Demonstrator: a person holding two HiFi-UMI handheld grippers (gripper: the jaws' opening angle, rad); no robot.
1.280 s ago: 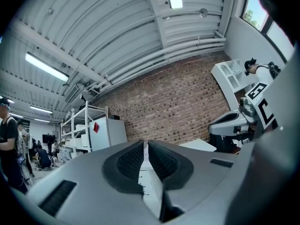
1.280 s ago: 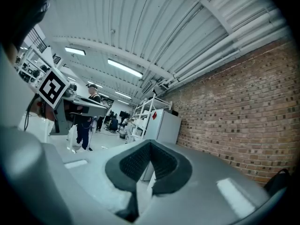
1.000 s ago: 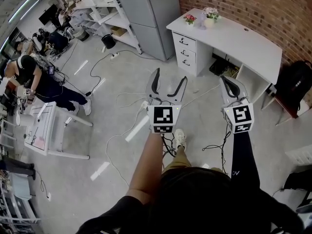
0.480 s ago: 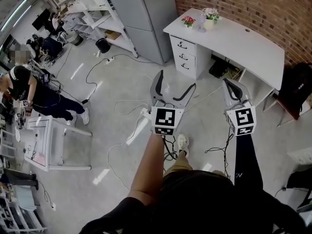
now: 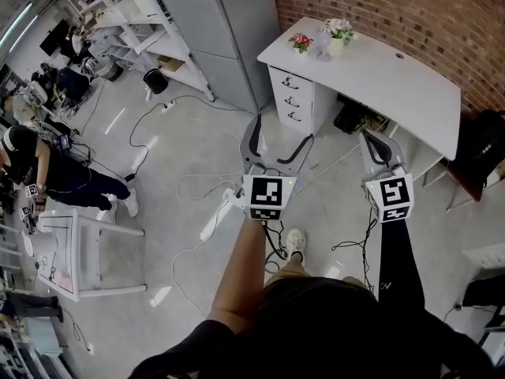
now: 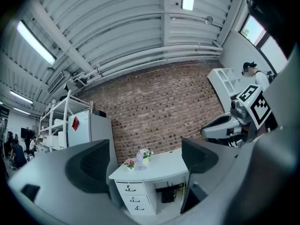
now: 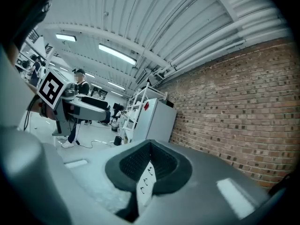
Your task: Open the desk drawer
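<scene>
The white desk [image 5: 394, 73] stands against the brick wall, well ahead of both grippers, with its drawer stack [image 5: 293, 99] under the left end. The left gripper [image 5: 281, 133] has just been opening its jaws, which stand wide and empty. The right gripper [image 5: 369, 140] is pinched together on nothing. The approach should be square to the drawer fronts, with the spread jaws level on one handle. The handles are too small to make out, and the task does not say which drawer.

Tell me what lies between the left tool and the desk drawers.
Nothing but bare floor between left tool and drawers, as the head view shows.
</scene>
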